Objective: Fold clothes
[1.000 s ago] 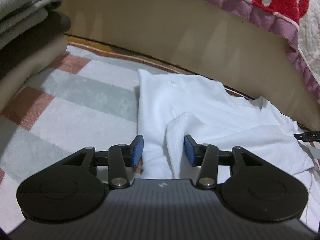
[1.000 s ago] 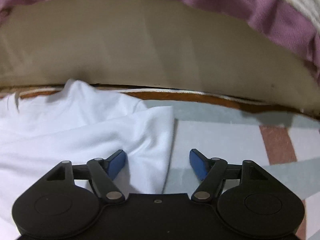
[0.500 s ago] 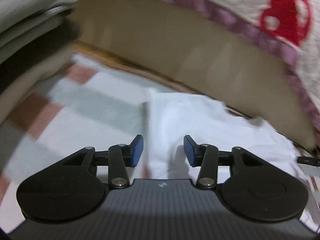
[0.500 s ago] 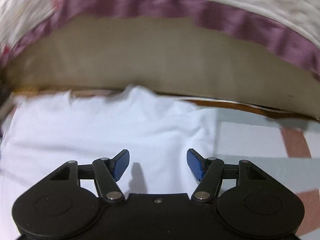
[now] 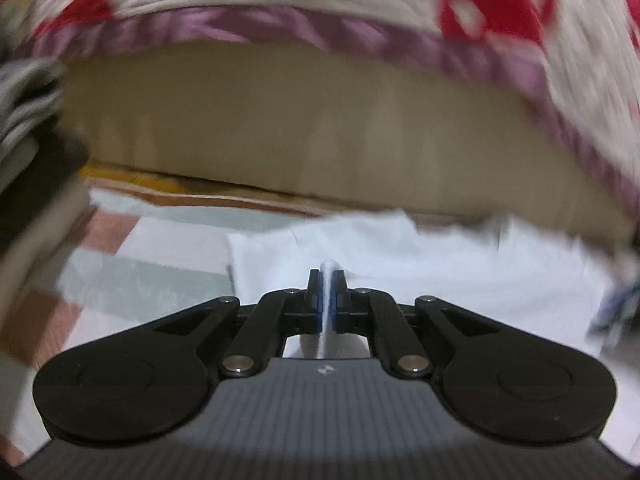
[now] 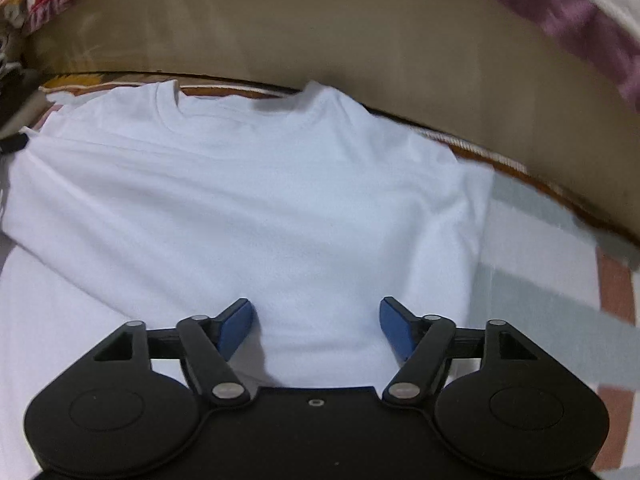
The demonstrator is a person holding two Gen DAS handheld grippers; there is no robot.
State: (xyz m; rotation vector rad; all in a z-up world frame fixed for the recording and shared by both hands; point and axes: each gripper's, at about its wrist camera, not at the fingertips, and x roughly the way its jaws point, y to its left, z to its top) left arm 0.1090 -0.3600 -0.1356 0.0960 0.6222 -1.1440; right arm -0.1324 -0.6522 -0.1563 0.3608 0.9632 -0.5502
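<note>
A white T-shirt [image 6: 256, 200] lies spread on a striped mat, its collar toward the far side. In the left wrist view the white T-shirt [image 5: 460, 272] is blurred, and my left gripper [image 5: 327, 300] is shut on a pinched fold of it that sticks up between the blue pads. My right gripper [image 6: 316, 320] stands open low over the shirt's near right part, its blue fingertips [image 6: 236, 322] apart with only flat cloth beneath them.
A tan bed base [image 6: 360, 40] runs across the back, under a quilt with a purple edge [image 5: 280, 28]. A stack of folded grey and dark clothes [image 5: 28, 120] stands at the left. The striped mat [image 6: 540, 280] shows bare to the right of the shirt.
My left gripper went from open to shut on a fold of the shirt and its view tilted upward. The right gripper moved left over the shirt and stayed open.
</note>
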